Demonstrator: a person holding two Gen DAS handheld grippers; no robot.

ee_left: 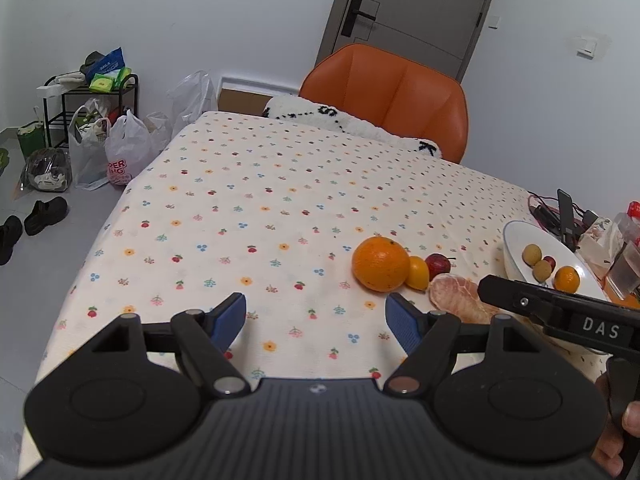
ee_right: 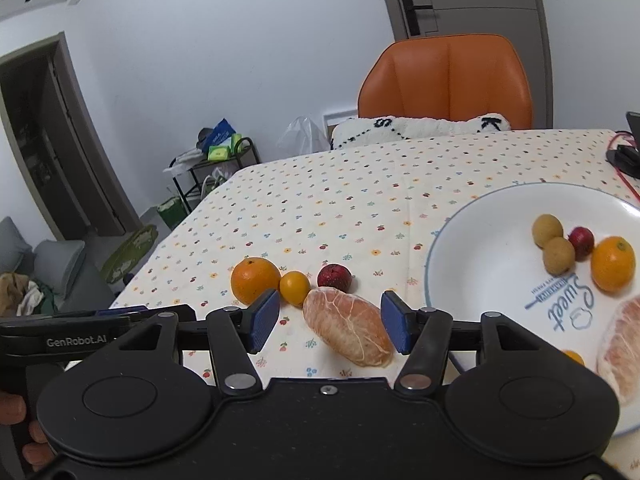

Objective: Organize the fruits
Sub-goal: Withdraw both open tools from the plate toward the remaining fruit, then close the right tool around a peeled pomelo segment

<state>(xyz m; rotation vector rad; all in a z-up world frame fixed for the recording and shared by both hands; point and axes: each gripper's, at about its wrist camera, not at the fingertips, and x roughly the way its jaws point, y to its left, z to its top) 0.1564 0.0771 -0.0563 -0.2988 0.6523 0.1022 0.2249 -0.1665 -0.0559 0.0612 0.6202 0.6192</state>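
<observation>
Your right gripper (ee_right: 326, 322) is the one placed for the next pick: the peeled pomelo segment (ee_right: 347, 326) lies directly between its jaws, which stand wide open and hold nothing. What matters is the segment's long axis. It runs on a slant, from far-left to near-right across the gap, so the jaws do not meet it squarely. Its near-right end sits just beside the right blue pad (ee_right: 394, 326) (I cannot tell whether they touch), while the left pad (ee_right: 262, 322) is well apart from it. Closing as you are would likely push the segment rather than pinch it across its width; a slight turn of the wrist should line the pads up with its flanks.

Beyond the jaws, on the tabletop (ee_right: 360, 188), the large orange (ee_right: 255, 280), a small yellow-orange fruit (ee_right: 295, 288) and a small red fruit (ee_right: 334, 277) sit in a row. The plate (ee_right: 472, 248) lies to the right of the jaws, already holding several fruits.

Your left gripper (ee_left: 316, 322) is also wide open and empty, over bare cloth; the loose fruits lie ahead and to the right of its jaws, farther off than from the right.
</observation>
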